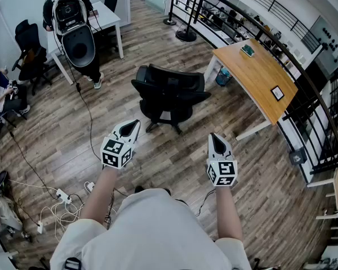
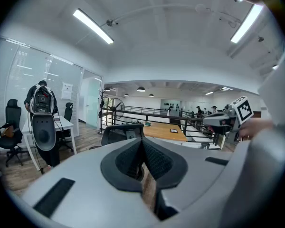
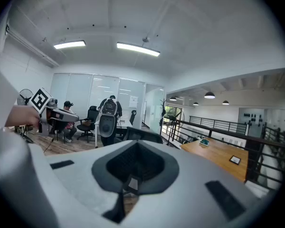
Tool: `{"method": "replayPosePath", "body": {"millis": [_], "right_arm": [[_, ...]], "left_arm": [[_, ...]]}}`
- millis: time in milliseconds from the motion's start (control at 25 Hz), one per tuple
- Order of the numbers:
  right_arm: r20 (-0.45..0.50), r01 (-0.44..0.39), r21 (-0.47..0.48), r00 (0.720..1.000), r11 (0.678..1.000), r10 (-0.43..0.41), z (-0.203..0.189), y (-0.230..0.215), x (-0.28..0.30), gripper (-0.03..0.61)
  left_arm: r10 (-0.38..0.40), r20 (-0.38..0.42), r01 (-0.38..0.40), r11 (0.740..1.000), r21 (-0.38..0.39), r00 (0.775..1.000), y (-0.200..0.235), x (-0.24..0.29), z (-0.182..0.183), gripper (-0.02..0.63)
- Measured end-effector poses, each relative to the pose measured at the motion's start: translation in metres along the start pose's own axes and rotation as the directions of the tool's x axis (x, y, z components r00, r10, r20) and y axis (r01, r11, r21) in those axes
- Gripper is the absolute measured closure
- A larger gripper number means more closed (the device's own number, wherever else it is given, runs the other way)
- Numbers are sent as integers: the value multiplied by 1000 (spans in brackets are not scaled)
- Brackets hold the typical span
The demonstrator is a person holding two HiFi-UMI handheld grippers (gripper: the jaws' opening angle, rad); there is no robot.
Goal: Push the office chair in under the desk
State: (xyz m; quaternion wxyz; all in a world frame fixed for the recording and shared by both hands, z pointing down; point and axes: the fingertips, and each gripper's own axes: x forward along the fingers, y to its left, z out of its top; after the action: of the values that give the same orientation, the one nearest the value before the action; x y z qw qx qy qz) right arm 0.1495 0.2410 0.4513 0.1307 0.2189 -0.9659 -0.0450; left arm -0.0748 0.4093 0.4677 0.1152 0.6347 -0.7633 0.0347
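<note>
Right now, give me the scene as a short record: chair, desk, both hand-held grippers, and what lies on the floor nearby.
chair: black office chair, standing on the wood floor, apart from the desk, not under it
desk: wooden top, white legs, to the chair's right in the head view
left hand-held gripper: shut, empty, short of the chair
right hand-held gripper: shut, empty, short of the chair
floor clutter: power strip and cables at the left, away from the chair

Head view looks steeply down; gripper views, seemingly level, share the office chair [image 1: 169, 97].
</note>
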Motion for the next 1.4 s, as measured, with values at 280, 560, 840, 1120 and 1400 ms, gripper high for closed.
{"method": "replayPosePath", "body": {"millis": [280, 560, 840, 1120, 1400], "right_arm": [[1, 1, -3, 1000, 1000, -1, 2, 6, 0, 577], [-5, 15, 7, 1000, 1000, -15, 1, 16, -1, 575], [5, 47, 9, 999, 999, -47, 3, 30, -3, 572], [-13, 75, 10, 997, 997, -75, -6, 51, -10, 536], [-34, 95, 10, 995, 995, -95, -11, 69, -13, 506]], "left_arm": [[-5, -3, 5, 1000, 1, 1000, 2, -3, -2, 618], [-15, -10, 15, 1000, -1, 1000, 8, -9, -6, 618], [-35, -20, 35, 999, 2, 999, 18, -17, -11, 615], [-65, -20, 66, 998, 13, 998, 28, -31, -18, 564], [-92, -36, 93, 996, 13, 995, 36, -43, -29, 531]]}}
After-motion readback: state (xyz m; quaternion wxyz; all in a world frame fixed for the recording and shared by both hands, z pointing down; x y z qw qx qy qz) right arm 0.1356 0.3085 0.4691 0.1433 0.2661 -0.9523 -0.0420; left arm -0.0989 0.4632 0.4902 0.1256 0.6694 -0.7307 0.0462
